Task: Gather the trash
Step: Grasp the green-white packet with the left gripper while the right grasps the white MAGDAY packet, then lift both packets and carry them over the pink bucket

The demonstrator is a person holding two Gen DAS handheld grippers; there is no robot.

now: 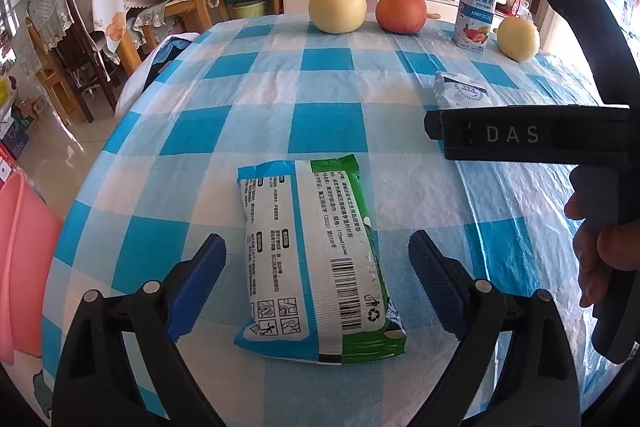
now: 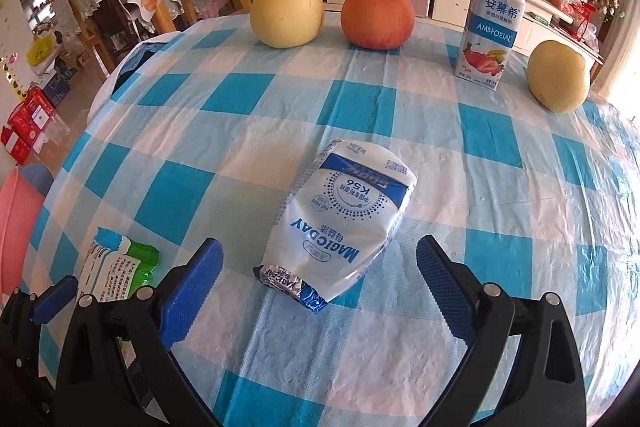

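- Near the table's front edge, the wipes packet [image 1: 316,259] lies flat between the wide-open, empty left gripper [image 1: 316,267].
- Toward the table's middle, the milk pouch [image 2: 344,219] lies before the right gripper [image 2: 320,275], equally spread and empty.
- Risk: either slick wrapper may slide on the tablecloth [image 2: 500,187] if pinched off-centre.

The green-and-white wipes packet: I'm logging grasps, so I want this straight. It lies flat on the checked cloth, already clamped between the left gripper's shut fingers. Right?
Not clamped. In the left wrist view the wipes packet does lie flat on the checked cloth, but the left gripper is open, its blue fingers apart on either side of the packet without touching it.
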